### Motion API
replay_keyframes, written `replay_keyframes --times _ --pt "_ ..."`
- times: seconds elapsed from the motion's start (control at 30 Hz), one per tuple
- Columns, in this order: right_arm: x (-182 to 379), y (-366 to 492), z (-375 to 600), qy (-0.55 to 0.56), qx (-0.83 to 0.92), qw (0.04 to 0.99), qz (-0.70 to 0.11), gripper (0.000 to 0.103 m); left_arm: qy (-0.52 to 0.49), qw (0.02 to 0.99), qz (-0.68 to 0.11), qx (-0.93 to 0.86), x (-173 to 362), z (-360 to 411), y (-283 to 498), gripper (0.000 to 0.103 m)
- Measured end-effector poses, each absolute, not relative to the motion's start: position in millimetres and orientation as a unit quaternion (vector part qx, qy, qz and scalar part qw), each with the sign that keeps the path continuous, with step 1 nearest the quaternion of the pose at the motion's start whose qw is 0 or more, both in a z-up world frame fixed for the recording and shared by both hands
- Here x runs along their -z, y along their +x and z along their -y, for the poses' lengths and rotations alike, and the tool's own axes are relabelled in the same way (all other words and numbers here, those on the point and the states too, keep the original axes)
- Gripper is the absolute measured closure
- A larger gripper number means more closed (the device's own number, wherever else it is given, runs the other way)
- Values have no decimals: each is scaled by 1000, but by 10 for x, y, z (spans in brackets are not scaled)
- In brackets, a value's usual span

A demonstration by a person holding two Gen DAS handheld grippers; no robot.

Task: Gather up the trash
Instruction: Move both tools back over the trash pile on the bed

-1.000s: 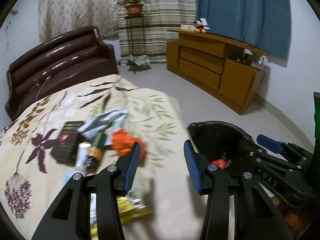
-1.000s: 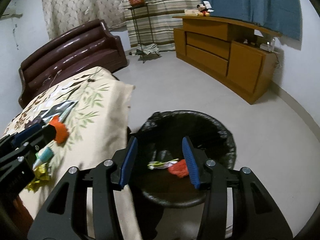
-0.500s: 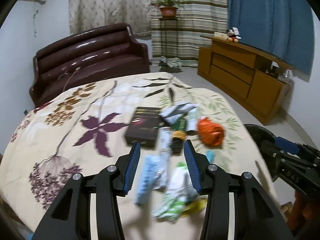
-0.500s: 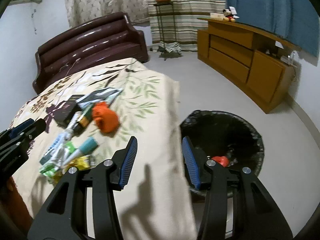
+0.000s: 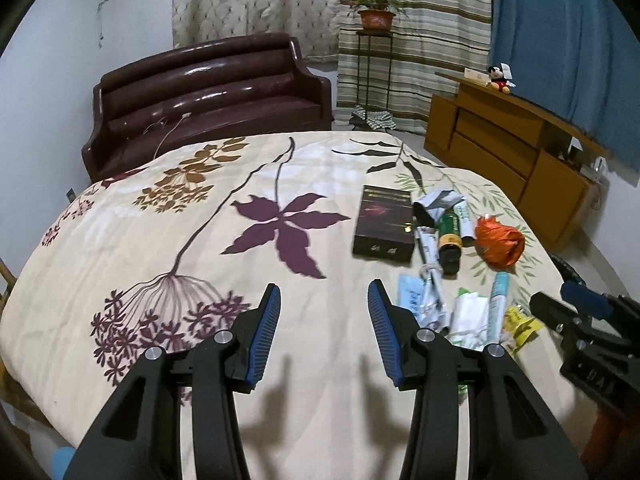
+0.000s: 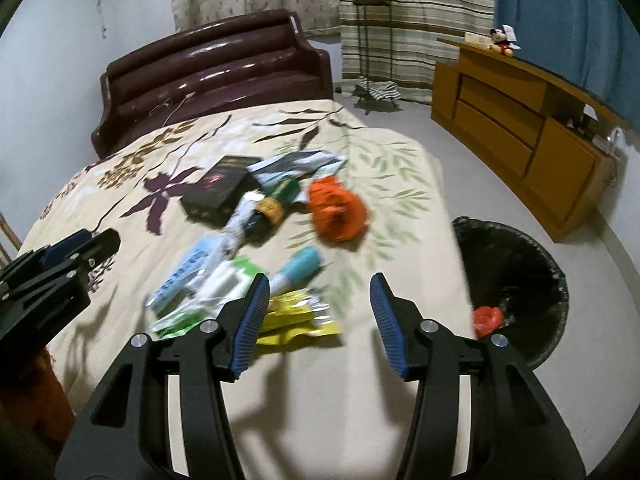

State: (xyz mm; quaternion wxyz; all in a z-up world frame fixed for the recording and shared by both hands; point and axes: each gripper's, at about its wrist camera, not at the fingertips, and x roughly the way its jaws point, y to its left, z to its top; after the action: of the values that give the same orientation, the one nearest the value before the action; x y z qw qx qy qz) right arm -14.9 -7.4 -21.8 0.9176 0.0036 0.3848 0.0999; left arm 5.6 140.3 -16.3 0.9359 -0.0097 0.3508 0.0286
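Trash lies in a cluster on the floral cloth (image 5: 200,240) of the table: a dark box (image 5: 384,222) (image 6: 218,192), an orange crumpled wrapper (image 5: 500,240) (image 6: 338,210), a green bottle (image 5: 450,236), a teal tube (image 5: 498,300) (image 6: 300,268), white and green packets (image 6: 208,292) and a yellow wrapper (image 6: 296,316). My left gripper (image 5: 324,312) is open and empty over bare cloth, left of the cluster. My right gripper (image 6: 316,304) is open and empty just above the yellow wrapper. A black-lined bin (image 6: 516,280) stands on the floor to the right and holds a red scrap (image 6: 486,320).
A dark red sofa (image 5: 208,92) stands behind the table. A wooden cabinet (image 5: 512,156) runs along the right wall, with a plant stand (image 5: 374,52) by the curtains. Grey floor (image 6: 460,168) lies between table and cabinet.
Both grippers have swung left, away from the bin and over the table. The right gripper now hovers over the trash cluster; the left now faces bare cloth. Both stay open.
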Motion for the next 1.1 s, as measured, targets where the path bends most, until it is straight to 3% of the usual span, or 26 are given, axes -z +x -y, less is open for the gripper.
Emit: replay_keyframes --times 1.1 --pt "397 -385 -350 -30 -83 909 -408 45 -43 935 -352 -12 244 -1626 -113 57"
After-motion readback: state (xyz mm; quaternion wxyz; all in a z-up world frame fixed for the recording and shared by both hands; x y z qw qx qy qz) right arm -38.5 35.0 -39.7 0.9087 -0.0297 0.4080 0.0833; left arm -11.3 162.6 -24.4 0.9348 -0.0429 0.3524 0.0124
